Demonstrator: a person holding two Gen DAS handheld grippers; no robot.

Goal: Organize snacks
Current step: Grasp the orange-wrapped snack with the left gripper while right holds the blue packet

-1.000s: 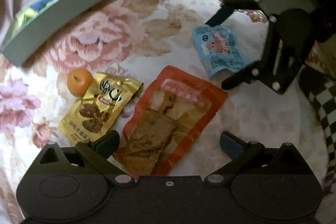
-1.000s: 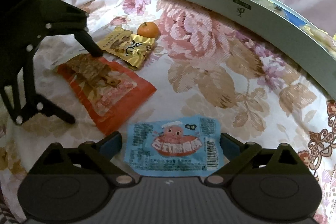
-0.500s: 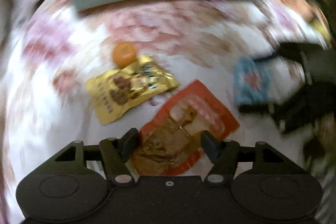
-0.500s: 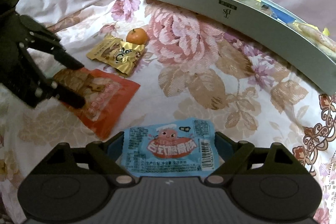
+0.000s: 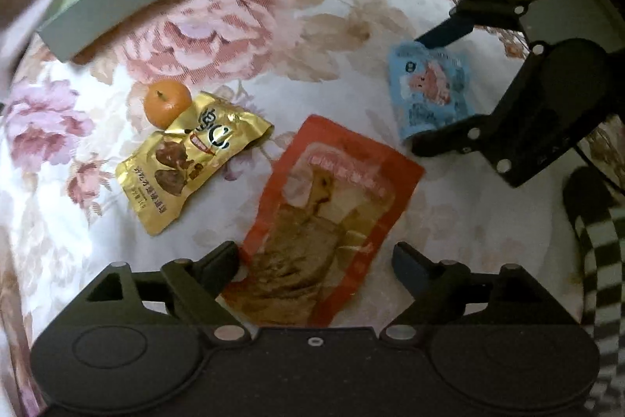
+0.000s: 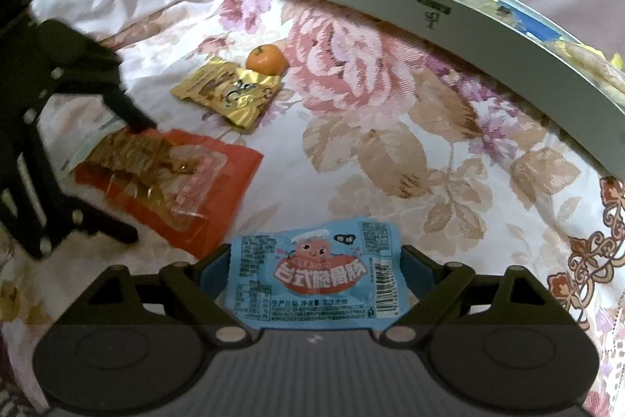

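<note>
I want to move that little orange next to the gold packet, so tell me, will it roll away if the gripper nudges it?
Probably yes. The orange is round and sits on soft, uneven floral bedding, so a nudge would likely roll it. The gold packet touches one side and may block it that way. Its skin looks smooth, so the fingers could slip.

Counting on the bedspread (image 5: 343, 38): one orange (image 5: 167, 102), one gold packet (image 5: 187, 159), one red packet (image 5: 324, 217), one blue packet (image 6: 316, 272). Showing one tray (image 6: 461, 22), two grippers (image 5: 316, 260) (image 6: 314, 266).
</note>
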